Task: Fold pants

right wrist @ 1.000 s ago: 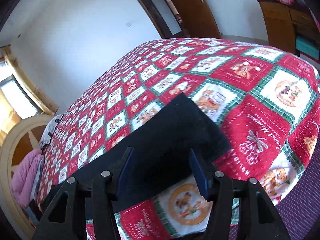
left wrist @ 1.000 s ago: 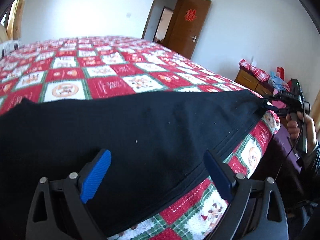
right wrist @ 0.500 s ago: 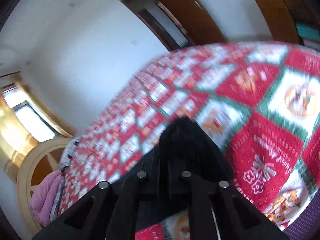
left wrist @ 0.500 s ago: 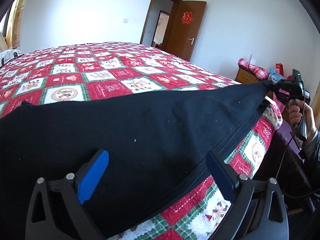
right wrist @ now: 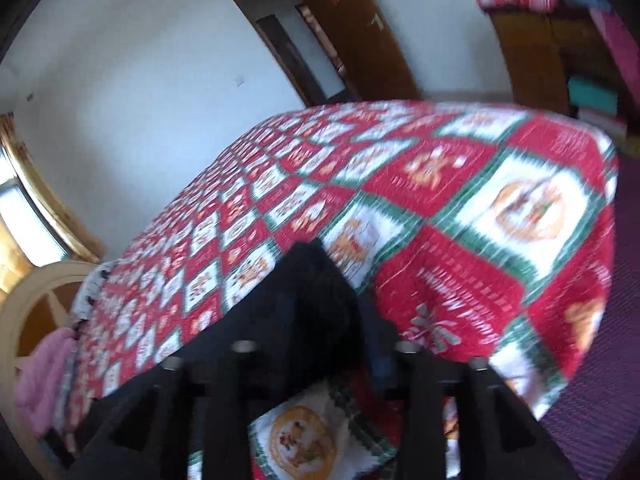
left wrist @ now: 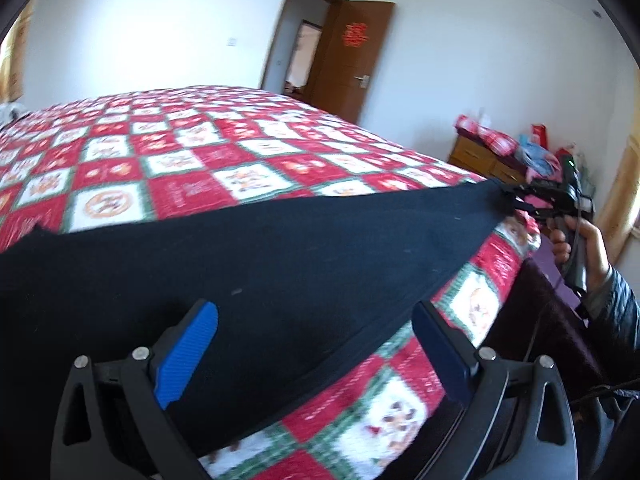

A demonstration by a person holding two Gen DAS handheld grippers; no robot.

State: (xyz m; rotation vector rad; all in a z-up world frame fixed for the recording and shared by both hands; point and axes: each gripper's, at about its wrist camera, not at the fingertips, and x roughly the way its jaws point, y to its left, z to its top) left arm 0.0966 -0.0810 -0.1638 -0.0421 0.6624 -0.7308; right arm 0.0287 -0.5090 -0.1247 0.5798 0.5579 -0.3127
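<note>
Black pants (left wrist: 280,248) lie spread along the near edge of a red, white and green patchwork quilt (left wrist: 200,152). My left gripper (left wrist: 316,340) is open just above the pants' near seam, its blue pads wide apart with nothing pinched. Far right, a person's hand (left wrist: 576,248) holds my right gripper (left wrist: 516,200) at the pants' far corner, which is drawn up toward it. In the blurred right wrist view, that corner (right wrist: 312,288) sits between my right gripper's (right wrist: 324,312) jaws. They are opening and stand apart.
The quilt (right wrist: 440,208) drops off at the bed's corner to a purple floor (right wrist: 624,320). A wooden dresser (left wrist: 480,156) with piled cloth stands at the right wall, beside an open brown door (left wrist: 352,60). A pink cloth (right wrist: 40,376) hangs by a curved headboard.
My right gripper went from open around the pants' corner to shut on it, and its jaws have now parted again. The corner rose off the quilt. My left gripper stayed open and barely moved.
</note>
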